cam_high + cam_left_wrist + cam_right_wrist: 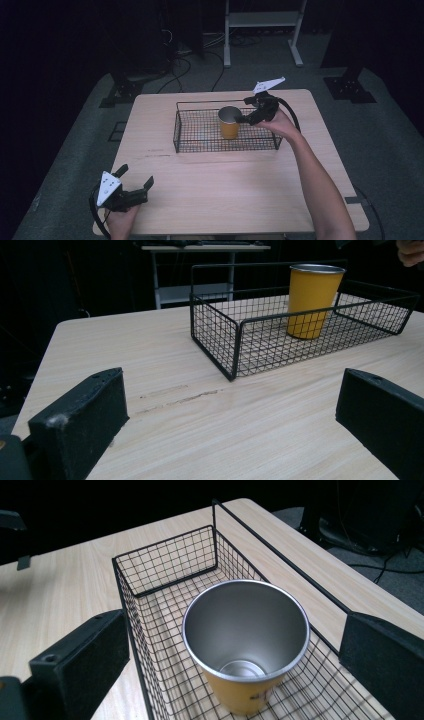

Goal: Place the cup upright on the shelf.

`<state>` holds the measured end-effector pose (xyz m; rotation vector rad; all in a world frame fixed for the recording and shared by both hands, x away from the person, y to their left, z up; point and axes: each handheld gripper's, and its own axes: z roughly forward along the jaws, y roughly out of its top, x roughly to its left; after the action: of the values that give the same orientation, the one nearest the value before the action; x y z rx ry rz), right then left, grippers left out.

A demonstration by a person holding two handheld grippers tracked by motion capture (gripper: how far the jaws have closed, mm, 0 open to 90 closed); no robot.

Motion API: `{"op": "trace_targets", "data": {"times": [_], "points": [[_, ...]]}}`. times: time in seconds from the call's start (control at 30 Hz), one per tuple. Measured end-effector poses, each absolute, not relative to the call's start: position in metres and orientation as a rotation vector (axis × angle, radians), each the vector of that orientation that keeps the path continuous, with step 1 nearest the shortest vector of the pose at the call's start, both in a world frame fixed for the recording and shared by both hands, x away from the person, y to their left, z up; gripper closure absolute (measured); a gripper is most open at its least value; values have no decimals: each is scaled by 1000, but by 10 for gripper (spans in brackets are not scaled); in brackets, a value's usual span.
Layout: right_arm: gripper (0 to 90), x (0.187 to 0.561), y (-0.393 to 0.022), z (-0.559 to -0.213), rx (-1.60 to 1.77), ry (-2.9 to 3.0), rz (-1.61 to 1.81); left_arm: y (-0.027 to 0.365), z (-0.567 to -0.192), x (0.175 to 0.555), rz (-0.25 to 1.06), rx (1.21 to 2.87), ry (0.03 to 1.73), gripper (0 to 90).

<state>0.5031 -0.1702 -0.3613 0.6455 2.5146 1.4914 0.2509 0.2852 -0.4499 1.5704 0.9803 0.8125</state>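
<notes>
Cup [229, 122], orange outside and bare metal inside, is seen upright on the floor of the black wire basket [200, 145], right of the basket's middle and nearer its far long wall; the basket sits on the far half of the pale wooden surface [225, 190]. Right gripper [245, 117] is held at the cup's rim from the right, tilted downward, its jaws spread wide with the cup between and below them in the right gripper view [245, 645]; nothing is gripped, and no contact with the rim can be made out. The spread is judged to suit straddling the cup's wall or whole mouth, either for a grasp or just after a release; which of the two cannot be told. Left gripper [135, 182] is kept low at the near left corner, well apart from the basket, jaws wide and empty, pointed toward it [235, 340]; it is judged to be parked clear so the right arm's reach is unobstructed
</notes>
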Motion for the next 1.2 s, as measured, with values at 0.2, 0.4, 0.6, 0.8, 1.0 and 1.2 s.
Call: {"op": "trace_targets", "data": {"times": [0.2,0.4,0.6,0.8,1.0,1.2], "points": [[0,494,-187,-365,669,2493,1531,285,-450,253,811,1574,977,0],[0,486,-199,-365,694,2486,1546,287,-450,253,812,1573,977,0],[0,478,-208,-365,700,2465,1552,286,-450,252,811,1573,972,0],[0,475,-213,-365,707,2479,1542,287,-451,252,812,1573,978,0],[0,470,-218,-366,710,2458,1558,288,-450,250,817,1574,979,0],[0,466,-222,-371,725,2465,1561,286,-451,250,813,1579,976,0]]}}
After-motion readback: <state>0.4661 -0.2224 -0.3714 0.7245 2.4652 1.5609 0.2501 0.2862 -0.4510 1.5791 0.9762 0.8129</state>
